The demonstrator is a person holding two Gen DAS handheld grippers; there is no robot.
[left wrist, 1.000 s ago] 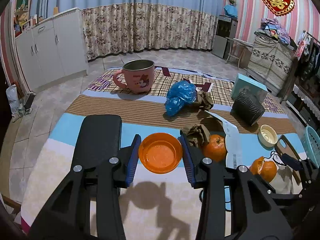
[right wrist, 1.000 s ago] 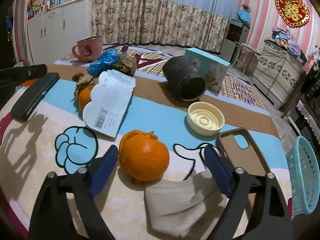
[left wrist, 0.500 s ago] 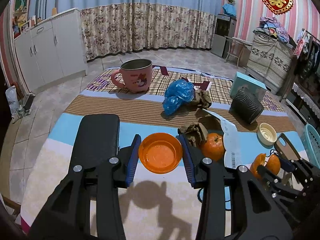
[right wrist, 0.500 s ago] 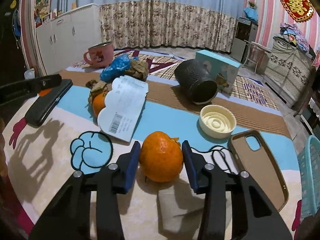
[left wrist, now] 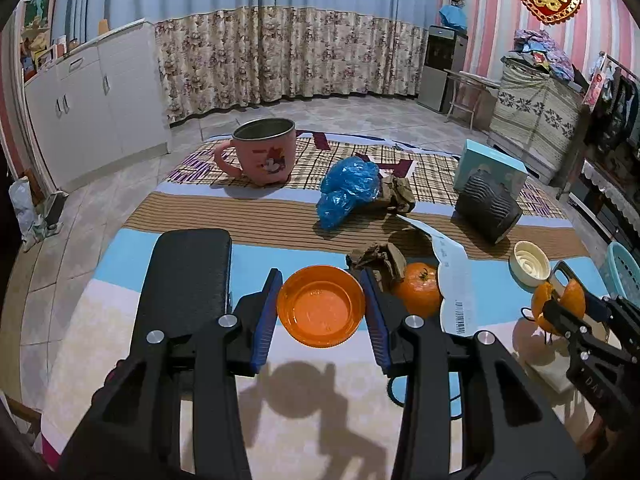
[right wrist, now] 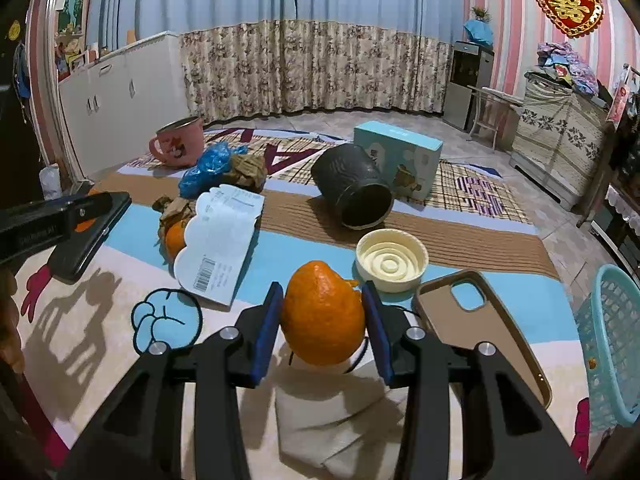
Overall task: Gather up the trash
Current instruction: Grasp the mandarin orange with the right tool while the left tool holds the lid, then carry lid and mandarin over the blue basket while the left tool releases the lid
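Left wrist view: the left claw point(left wrist: 322, 309) pinches an orange lid point(left wrist: 321, 305) at frame centre, above the table point(left wrist: 120, 320). The lid looks light, stiff and slick, best held across its rim. The claw angles downward.

Right wrist view: the right claw point(right wrist: 322, 322), jaws just closed, grips an orange peel point(right wrist: 322, 314) at lower centre. It looks soft and hollow, so squeeze gently on its 2 sides. The teal basket point(right wrist: 608, 344) waits at right edge.

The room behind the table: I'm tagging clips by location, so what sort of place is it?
Most likely a lived-in home room. Floor-length curtains, white cabinets, a red heart-shaped wall ornament and a water dispenser all suggest a household.
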